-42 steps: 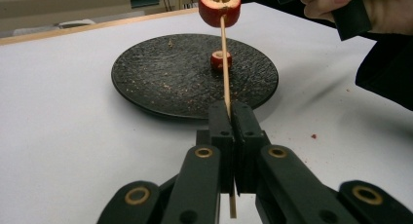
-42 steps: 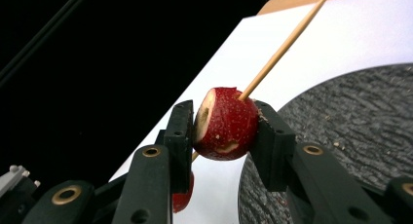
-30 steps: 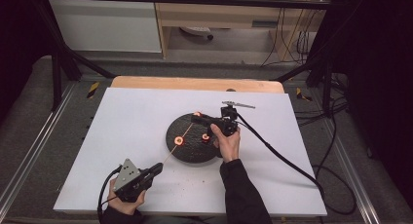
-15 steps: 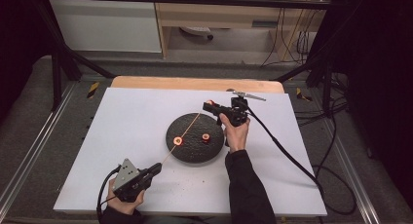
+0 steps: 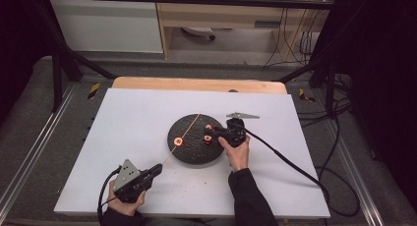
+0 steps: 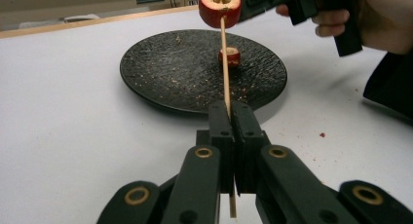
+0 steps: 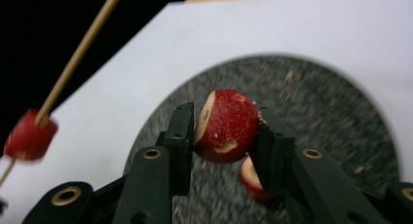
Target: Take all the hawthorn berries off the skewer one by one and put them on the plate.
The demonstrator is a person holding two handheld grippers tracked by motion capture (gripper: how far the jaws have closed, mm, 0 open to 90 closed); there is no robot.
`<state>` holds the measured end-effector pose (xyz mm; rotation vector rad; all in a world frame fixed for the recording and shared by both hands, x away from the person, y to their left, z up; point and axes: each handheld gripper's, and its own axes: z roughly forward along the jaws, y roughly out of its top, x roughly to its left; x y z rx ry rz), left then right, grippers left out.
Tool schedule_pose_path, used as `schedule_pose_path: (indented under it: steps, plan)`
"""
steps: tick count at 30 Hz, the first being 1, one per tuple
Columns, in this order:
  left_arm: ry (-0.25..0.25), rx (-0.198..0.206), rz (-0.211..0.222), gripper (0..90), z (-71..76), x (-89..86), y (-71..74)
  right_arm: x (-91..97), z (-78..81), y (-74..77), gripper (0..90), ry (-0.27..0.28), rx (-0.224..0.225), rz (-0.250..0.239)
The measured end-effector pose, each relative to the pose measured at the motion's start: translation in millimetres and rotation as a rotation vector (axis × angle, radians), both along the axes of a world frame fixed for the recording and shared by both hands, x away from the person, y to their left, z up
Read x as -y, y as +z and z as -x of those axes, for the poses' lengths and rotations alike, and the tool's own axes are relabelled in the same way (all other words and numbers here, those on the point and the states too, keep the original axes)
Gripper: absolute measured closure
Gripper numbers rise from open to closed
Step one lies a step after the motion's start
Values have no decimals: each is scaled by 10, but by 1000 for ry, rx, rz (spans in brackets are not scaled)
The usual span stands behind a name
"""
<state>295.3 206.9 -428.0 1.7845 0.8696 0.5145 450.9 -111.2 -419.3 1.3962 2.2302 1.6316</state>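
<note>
The plate [image 5: 194, 152] lies on the table [image 5: 128, 123], slightly right of centre. The left gripper [image 5: 156, 169] rests near the table's near edge, left of the plate, clamped on the near end of the skewer [image 5: 189, 128]. The skewer runs up and to the far right over the plate, carrying one threaded fruit piece [image 5: 178, 142]. The right gripper [image 5: 208, 135] sits over the plate's right part, gripping a second fruit piece [image 7: 227, 125]. A third piece [image 6: 229, 56] lies on the plate beneath it.
</note>
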Motion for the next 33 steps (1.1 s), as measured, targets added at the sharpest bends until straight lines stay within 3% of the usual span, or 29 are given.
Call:
schedule_pose_path:
  steps: [6, 11, 19, 25, 29, 33]
  plan:
    - [2, -10, -6, 883, -11, 5, -11, -101, 135, -145, 644, 73, -11, 63]
    - [0, -17, -9, 883, -17, 9, -17, -131, 178, -221, 638, 93, -8, 135]
    - [-3, -25, -16, 883, -23, 16, -24, -150, 203, -282, 597, 111, -3, 198]
    - [-4, -27, -15, 883, -24, 19, -25, -87, 229, -89, 489, 82, 50, 138]
    - [-6, -25, -18, 883, -23, 27, -26, -67, 271, 44, 346, 82, 79, 40]
    - [-7, -23, -21, 883, -22, 39, -30, -141, 324, 101, 220, 107, 74, -27]
